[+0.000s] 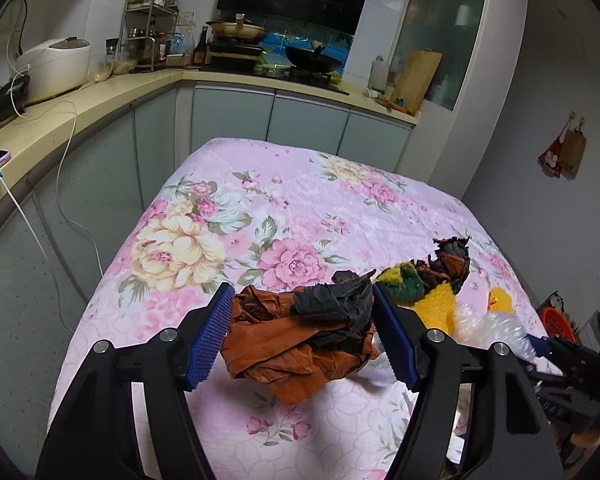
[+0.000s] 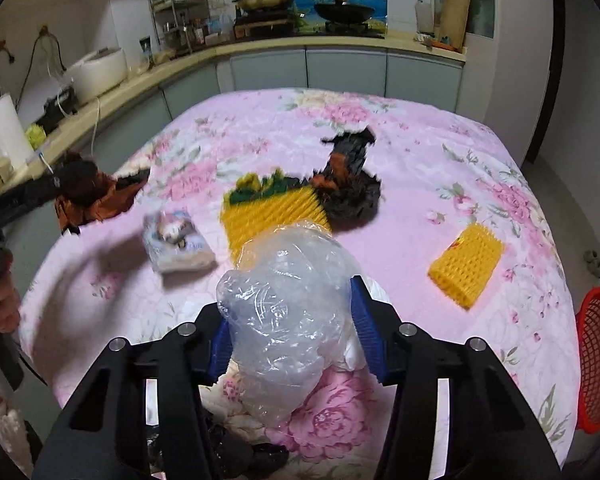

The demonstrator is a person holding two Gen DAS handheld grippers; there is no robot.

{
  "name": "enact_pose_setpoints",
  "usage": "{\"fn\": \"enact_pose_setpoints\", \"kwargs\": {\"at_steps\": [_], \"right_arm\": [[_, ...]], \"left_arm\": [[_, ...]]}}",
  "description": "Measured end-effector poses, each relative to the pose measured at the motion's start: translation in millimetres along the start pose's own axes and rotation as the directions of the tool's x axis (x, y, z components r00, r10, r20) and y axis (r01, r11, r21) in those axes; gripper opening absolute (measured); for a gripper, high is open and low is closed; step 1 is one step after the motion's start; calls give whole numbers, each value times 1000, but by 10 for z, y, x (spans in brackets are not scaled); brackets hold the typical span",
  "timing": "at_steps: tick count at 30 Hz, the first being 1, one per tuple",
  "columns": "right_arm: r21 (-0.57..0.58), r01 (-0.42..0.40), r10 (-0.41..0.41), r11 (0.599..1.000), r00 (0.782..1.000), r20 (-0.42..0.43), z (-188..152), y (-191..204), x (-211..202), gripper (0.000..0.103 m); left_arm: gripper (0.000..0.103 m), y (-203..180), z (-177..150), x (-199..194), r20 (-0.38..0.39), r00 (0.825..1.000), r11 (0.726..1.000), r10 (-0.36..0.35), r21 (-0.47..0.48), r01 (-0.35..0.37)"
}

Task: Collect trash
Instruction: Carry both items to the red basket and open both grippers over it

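Note:
My left gripper [image 1: 301, 289] is shut on a crumpled orange-brown and black plastic bag [image 1: 300, 340], held above the pink floral tablecloth [image 1: 284, 200]. The same bag [image 2: 88, 196] hangs at the far left of the right wrist view. My right gripper [image 2: 288, 300] is shut on a crumpled clear plastic bag [image 2: 284, 312], whose sides meet both blue pads. On the cloth lie a yellow and green foam net [image 2: 272, 216], a black and orange scrap [image 2: 350, 188], a small yellow foam net [image 2: 466, 270] and a small printed packet [image 2: 178, 244].
A red mesh basket [image 2: 598, 360] stands beside the table's right edge. A kitchen counter [image 1: 100, 100] with a rice cooker [image 1: 56, 66] and cables runs along the left and back. A person's hand [image 2: 2, 300] grips the left tool.

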State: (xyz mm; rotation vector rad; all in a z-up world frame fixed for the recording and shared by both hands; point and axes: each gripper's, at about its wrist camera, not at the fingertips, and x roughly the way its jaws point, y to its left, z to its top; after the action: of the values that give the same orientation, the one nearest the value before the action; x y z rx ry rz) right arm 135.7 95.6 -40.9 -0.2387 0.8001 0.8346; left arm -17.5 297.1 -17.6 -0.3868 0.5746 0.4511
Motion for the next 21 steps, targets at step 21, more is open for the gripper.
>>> {"fn": "enact_pose_setpoints", "kwargs": {"at_steps": [21], "right_arm": [[185,13,-45,983,984,174,306,-793,-743,50]], "left_arm": [[67,-580,324,-142,51,996,995,-75,72,71]]}}
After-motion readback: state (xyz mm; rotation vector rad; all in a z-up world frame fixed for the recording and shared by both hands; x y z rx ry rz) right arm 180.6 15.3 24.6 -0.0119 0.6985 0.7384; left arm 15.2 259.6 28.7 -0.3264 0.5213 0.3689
